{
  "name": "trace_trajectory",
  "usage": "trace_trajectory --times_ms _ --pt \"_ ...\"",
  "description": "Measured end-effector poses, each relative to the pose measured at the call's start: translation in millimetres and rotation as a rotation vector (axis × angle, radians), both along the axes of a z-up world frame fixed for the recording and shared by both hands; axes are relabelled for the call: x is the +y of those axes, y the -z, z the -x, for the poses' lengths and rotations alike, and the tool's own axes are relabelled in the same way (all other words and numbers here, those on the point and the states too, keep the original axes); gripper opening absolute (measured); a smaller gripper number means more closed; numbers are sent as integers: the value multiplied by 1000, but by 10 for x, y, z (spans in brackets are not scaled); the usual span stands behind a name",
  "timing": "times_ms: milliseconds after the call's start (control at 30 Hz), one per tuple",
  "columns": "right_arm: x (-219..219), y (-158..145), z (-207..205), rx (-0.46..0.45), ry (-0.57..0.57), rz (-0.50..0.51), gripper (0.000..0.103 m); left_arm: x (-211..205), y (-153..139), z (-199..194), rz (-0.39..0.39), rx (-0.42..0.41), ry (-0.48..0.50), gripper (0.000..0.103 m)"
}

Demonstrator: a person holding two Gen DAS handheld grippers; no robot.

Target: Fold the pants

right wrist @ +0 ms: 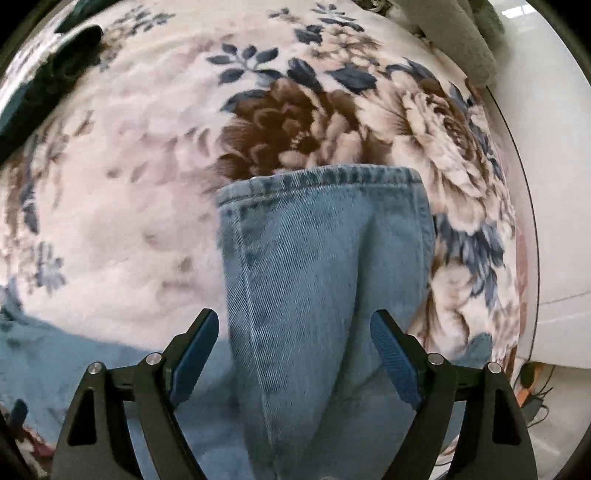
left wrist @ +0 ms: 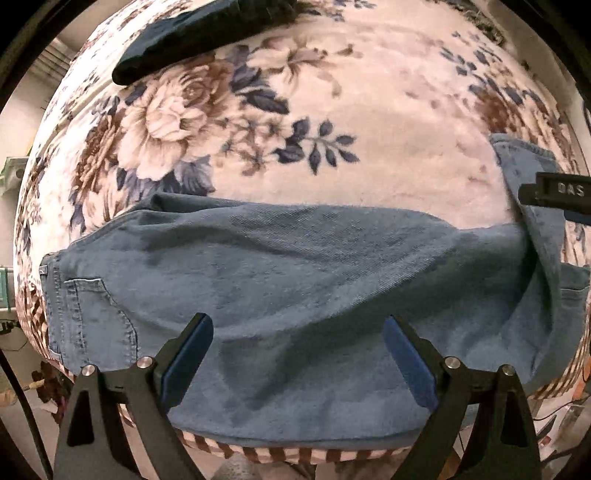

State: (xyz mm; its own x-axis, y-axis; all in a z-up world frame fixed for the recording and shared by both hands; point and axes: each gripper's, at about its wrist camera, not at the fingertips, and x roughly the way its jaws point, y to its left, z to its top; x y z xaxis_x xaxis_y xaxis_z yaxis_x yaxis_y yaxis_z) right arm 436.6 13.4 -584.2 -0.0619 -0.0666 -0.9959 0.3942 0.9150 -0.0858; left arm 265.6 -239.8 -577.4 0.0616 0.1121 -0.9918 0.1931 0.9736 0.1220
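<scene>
pants: blue denim jeans lie across the lower half of the left wrist frame on a flowered blanket, waistband and back pocket at lower left
leg: one leg end is turned up at the right edge of the left view; in the right wrist view it runs up the frame middle, its stitched hem flat on the blanket
left gripper: bottom of its frame, above the denim; fingers spread wide, nothing pinched between them
right gripper: bottom of its frame, fingers spread apart on either side of the leg, pads clear of the cloth; its black tip also shows at the right edge of the left view
blanket: cream with brown and navy flowers, striped border at the lower edge
dark cloth: upper left of the left view, well apart from the jeans
</scene>
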Motion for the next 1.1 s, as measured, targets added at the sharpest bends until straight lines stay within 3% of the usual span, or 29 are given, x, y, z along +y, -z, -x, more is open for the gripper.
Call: trace_trajectory --times_ms 133,167,200,267,400,567,700,733,800,900,1033,1100 --pt "-75 153 10 38 12 36 84 -47 43 7 -11 14 8 94" --pt "-110 157 38 34 21 38 72 -63 44 12 -12 16 11 94" --pt "-163 144 91 23 39 33 49 -86 41 21 -14 17 18 94" --pt "-271 98 214 2 81 5 19 -147 24 54 -11 20 34 94" --pt "-569 -109 622 -62 209 -15 9 -250 0 117 -1 31 64 94" --pt "-1128 -344 1481 -133 510 -98 8 -382 -60 236 26 41 101 94" --pt "-1392 -261 2152 -170 734 -220 9 -469 -57 329 32 53 120 94" --pt "-1409 -155 2264 -153 747 -249 13 -489 -35 356 33 62 122 94" --pt "-1416 51 2485 -112 810 -308 33 -507 4 397 30 73 122 94" --pt "-1542 243 2869 -167 990 -427 52 -531 51 452 33 92 121 94" --pt "-1620 176 3111 -255 1071 -422 53 -524 106 442 32 100 125 94" --pt "-1669 130 3134 -281 1074 -417 60 -531 126 476 32 105 128 94"
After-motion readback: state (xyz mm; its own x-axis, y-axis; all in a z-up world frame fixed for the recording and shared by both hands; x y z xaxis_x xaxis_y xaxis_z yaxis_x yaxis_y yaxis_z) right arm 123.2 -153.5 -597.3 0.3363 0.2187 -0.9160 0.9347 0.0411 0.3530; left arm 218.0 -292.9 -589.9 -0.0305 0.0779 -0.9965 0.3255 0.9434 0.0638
